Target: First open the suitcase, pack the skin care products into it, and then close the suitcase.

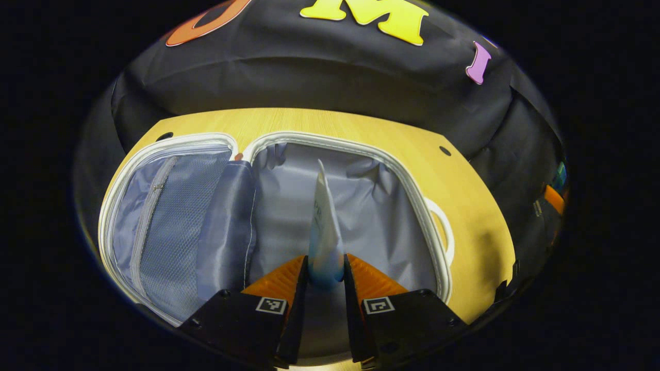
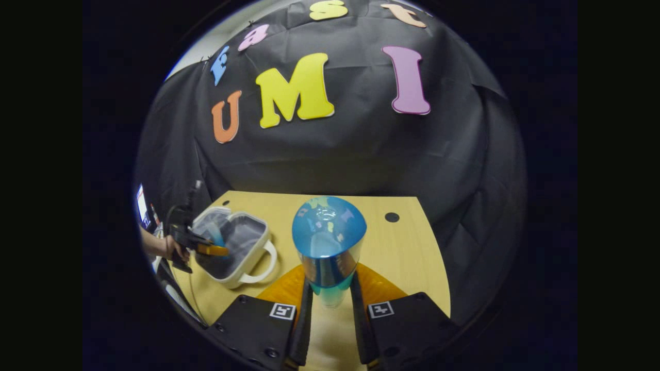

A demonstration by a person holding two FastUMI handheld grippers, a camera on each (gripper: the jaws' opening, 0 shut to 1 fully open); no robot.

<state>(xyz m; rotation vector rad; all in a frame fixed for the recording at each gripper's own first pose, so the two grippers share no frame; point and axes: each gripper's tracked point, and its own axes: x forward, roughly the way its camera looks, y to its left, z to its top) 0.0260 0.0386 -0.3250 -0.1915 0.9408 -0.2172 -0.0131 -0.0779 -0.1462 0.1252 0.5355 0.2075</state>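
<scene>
So the suitcase (image 1: 289, 216) is lying open on the table (image 1: 464, 196) and I'm in the packing step. My left gripper (image 1: 326, 275) is clamped on a tube (image 1: 325, 232), held over the right half of the case. My right gripper (image 2: 330, 293) is pinching a blue bottle (image 2: 329, 242) above the table, well apart from the case. Next I reckon: lower the tube, let go, then bring the bottle across

The suitcase (image 1: 435, 226) has satiny cloth lining and a mesh pocket (image 1: 165, 226); the surface (image 1: 464, 190) looks like matt wood; the bottle (image 2: 329, 242) is glossy translucent plastic.
</scene>
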